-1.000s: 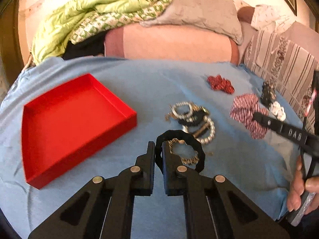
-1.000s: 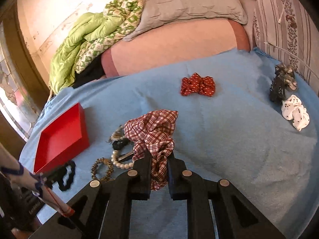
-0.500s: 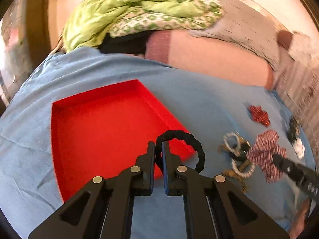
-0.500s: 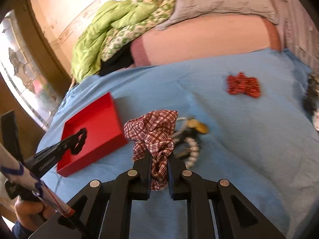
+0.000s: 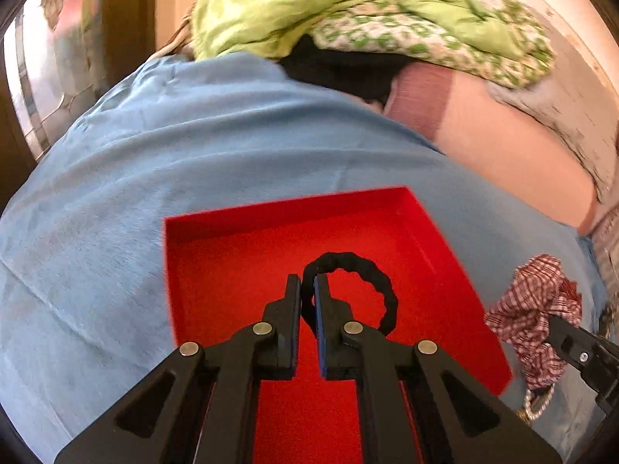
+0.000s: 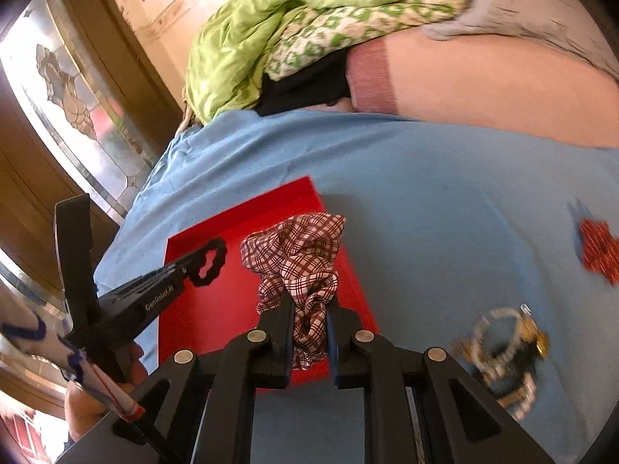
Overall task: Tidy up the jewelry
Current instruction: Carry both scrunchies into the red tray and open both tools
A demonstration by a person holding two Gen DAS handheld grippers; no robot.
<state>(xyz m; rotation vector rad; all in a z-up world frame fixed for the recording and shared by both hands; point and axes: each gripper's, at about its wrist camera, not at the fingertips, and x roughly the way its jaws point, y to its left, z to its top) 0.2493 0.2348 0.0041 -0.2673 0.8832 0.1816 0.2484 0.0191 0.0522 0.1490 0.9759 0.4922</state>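
White lettering "GenRobot.AI" along the side of the black left gripper [image 6: 195, 261] in the right wrist view, small and slightly blurred, no other readable text in either view

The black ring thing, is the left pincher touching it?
Touching. The left wrist view shows the left gripper shut on the black scrunchie, its band pinched between the fingers.

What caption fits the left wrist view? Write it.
Left gripper holds a black hair tie over the red tray.
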